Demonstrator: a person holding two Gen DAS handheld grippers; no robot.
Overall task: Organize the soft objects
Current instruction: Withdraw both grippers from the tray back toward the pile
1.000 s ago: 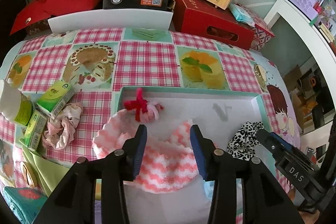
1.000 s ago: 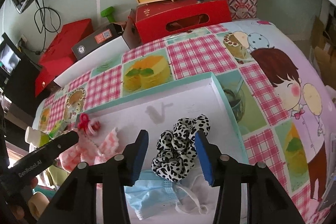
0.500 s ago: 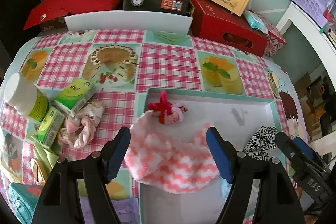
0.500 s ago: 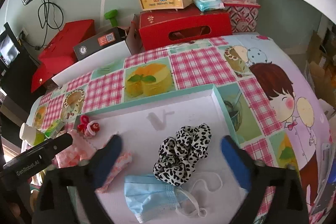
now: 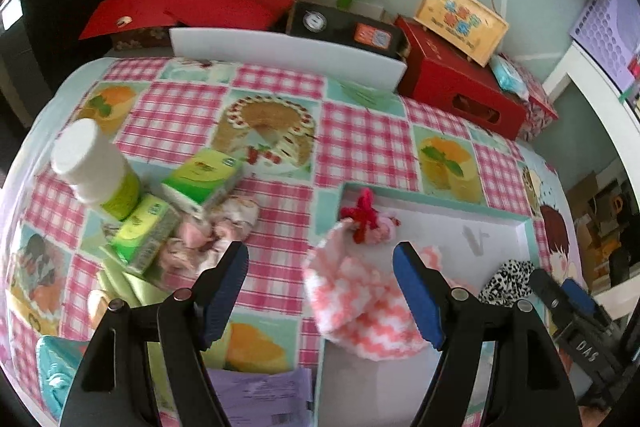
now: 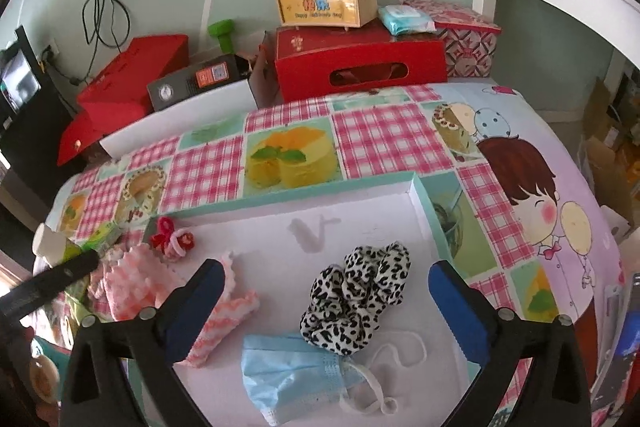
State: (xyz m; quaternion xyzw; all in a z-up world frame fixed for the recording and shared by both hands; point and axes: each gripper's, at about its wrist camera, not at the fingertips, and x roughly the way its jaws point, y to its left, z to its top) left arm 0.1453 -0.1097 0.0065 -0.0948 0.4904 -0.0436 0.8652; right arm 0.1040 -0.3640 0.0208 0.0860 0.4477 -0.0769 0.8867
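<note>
Tablecloth (image 6: 392,135) bare behind tray rim (image 6: 280,197) | both jaws apart, empty | pink knit (image 5: 360,303) overhangs tray's left edge

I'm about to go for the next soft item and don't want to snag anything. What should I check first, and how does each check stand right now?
1. Left claw empty, jaws apart, having just opened: ok.
2. Right claw empty, jaws wide, having just opened: ok.
3. Pink-and-white knitted cloth fully inside the shallow white tray with teal rim: not ok, its edge hangs over the tray's left rim.
4. Leopard-print fabric scrunchie lying in the tray, free of the pads: ok.
5. Light blue face mask in the tray: ok, though the scrunchie overlaps it.
6. Crumpled pink cloth outside the tray is free to lift: cannot tell, green cartons sit against it.
</note>
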